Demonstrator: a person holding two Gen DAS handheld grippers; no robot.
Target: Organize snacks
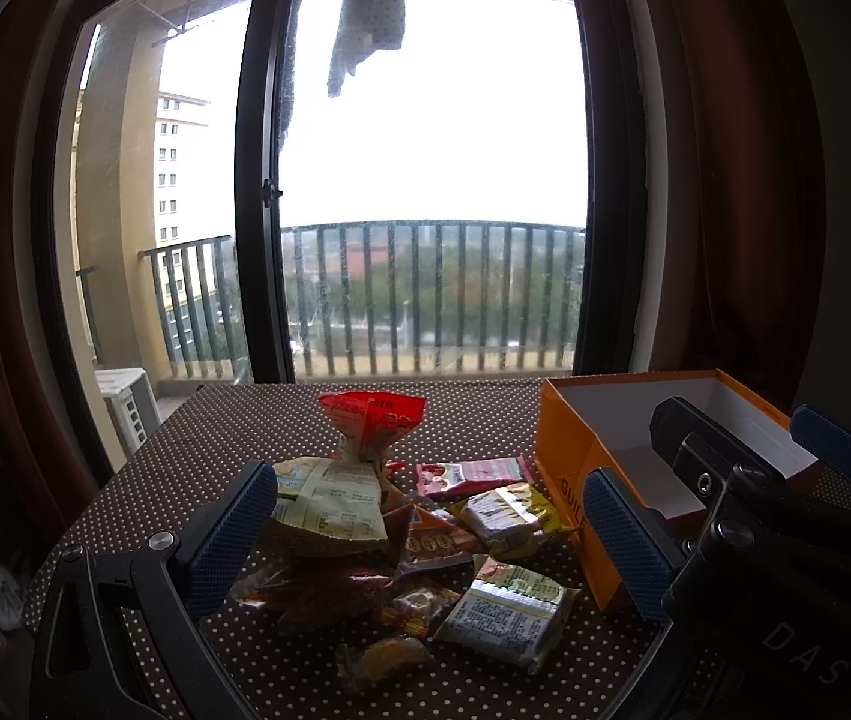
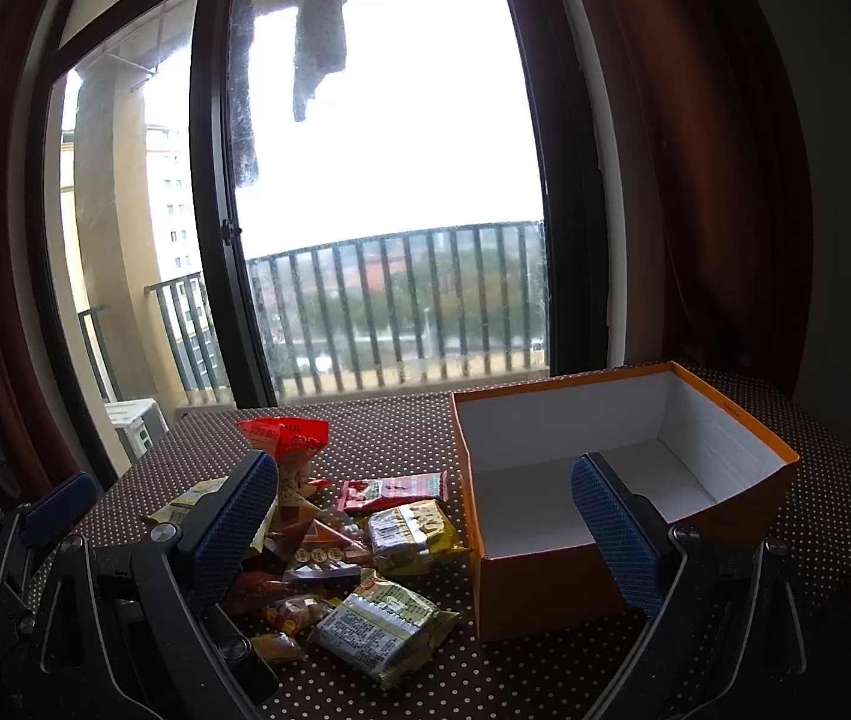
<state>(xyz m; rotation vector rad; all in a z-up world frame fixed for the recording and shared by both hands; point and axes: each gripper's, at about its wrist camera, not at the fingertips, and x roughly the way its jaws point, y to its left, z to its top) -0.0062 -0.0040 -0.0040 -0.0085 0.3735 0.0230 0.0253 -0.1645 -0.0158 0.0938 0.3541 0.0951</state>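
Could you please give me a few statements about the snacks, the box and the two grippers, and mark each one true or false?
1. The orange box is empty. True.
2. The snack pile lies inside the box. False: it lies on the dotted tablecloth, beside the box.
3. The left gripper is open. True.
4. The right gripper holds the red-topped bag. False: it is open and holds nothing.

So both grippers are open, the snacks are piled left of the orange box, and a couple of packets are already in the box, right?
Not quite: the orange box is empty, as the right wrist view shows. The snacks lie piled to its left, and both the left gripper and right gripper are open.
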